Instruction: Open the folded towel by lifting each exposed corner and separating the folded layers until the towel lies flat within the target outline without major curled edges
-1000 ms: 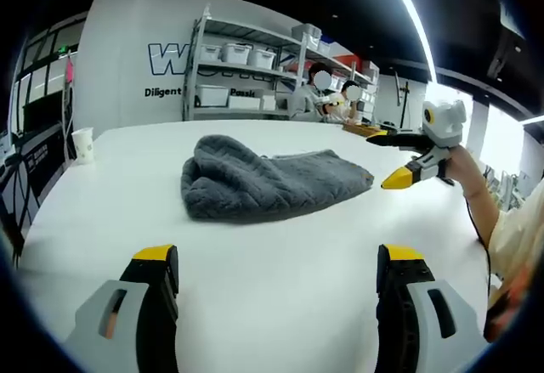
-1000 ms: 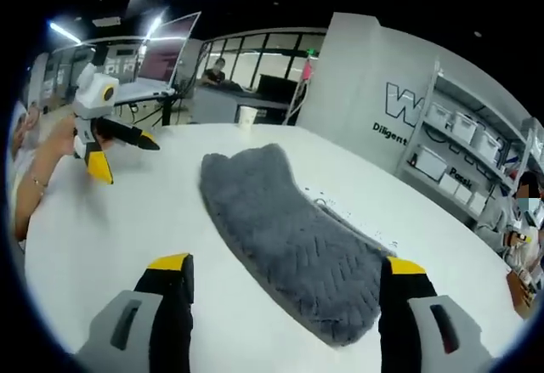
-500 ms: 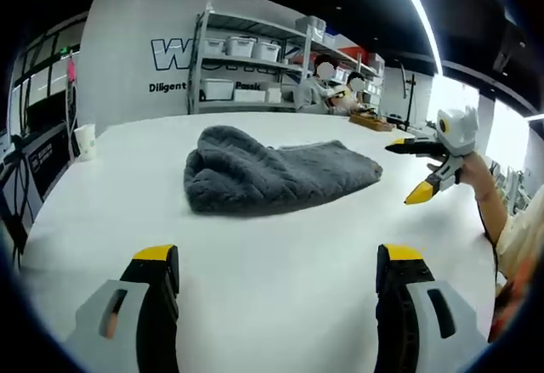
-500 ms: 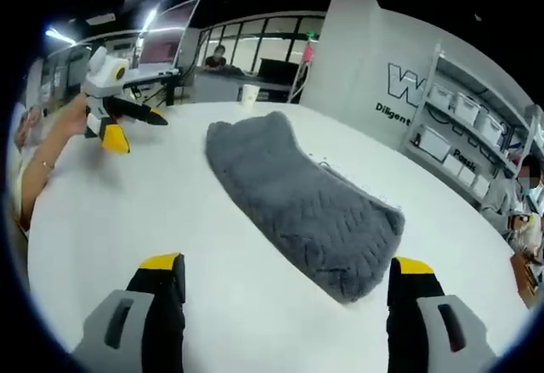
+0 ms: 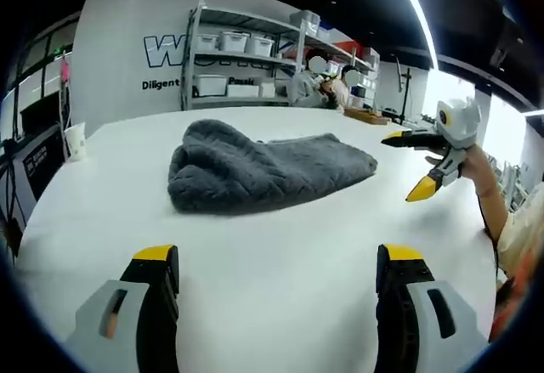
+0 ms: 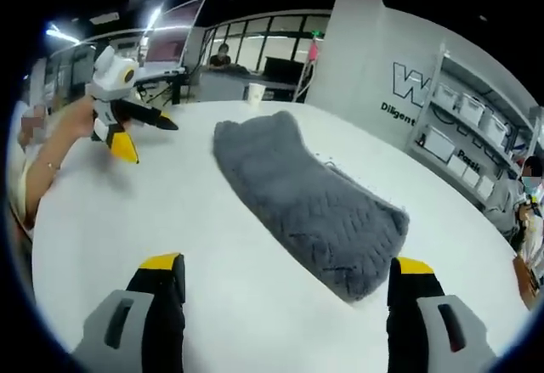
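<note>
Between the earlier left gripper view and this one, the grey knitted folded towel sits a little further left and looms slightly larger ahead of the jaws, a shift that fits the camera swinging, since the shelves behind have slid too. In the left gripper view, the left gripper holds its two yellow-tipped grey jaws wide apart with nothing between them, above bare round white table; the towel lies ahead of the jaws, apart from both tips, bunched into a thick rounded lump at the end ahead of the left jaw and tapering toward the right. Off to the right of the towel, the right gripper is raised above the tabletop in a person's hand, its jaws spread and empty, near the towel's tapered end but not touching it. A white paper cup stands far off to the left near the table's edge, and metal shelving with white bins lines the wall beyond. In the right gripper view, the right gripper also has its jaws parted and empty; the towel stretches diagonally ahead, its nearer end just ahead of the right jaw tip without contact. The left gripper hovers to the left, jaws apart, well clear of the towel.
</note>
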Demonstrator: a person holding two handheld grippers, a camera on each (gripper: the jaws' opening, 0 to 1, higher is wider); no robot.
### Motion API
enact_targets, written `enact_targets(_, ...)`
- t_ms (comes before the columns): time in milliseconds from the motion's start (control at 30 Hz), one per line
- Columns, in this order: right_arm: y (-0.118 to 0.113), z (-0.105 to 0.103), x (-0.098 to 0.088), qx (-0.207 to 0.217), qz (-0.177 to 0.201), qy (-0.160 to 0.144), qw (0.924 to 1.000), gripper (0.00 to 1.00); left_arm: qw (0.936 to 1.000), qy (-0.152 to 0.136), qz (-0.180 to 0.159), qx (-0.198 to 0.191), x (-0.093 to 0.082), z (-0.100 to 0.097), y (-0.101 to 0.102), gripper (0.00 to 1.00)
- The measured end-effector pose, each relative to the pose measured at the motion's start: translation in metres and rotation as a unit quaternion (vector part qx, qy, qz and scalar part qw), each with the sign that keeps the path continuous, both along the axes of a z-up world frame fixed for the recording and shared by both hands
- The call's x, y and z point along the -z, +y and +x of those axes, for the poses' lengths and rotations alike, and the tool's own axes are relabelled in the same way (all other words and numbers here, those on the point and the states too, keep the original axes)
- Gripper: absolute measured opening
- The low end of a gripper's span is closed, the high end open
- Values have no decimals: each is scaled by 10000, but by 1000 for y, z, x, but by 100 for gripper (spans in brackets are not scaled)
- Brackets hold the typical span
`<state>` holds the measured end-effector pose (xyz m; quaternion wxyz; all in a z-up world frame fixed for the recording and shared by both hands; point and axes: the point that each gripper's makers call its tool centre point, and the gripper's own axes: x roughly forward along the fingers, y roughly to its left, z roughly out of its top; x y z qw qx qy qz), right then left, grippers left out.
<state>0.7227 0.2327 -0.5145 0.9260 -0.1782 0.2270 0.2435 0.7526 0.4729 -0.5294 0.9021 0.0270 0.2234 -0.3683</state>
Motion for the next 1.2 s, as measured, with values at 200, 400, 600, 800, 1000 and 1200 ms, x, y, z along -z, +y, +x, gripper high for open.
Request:
enact_targets(200,3,-2,2,-37,88,49,9999,99,9997,-24,-249,-36,-5,0,-12,95)
enact_targets(400,2,-1,3,-72,205,50,9998,99,9995,-25,-260,-176,-11,10,-9,95)
enact_targets(600,1,-3,-5,-72,285,4,9996,99,9996,-160,-149,-198,-27,28,-8,93)
enact_targets(800,2,-2,-4,-112,249,25,9996,99,9995,-209,163,-176,-31,49,-14,92)
enact_targets(1000,2,-2,-8,-98,328,-11,9994,99,9986,-91,83,-515,-34,84,-17,86)
enact_targets(1200,8,-4,-6,-202,288,22,9994,99,9955,-264,325,-846,-33,120,-13,78)
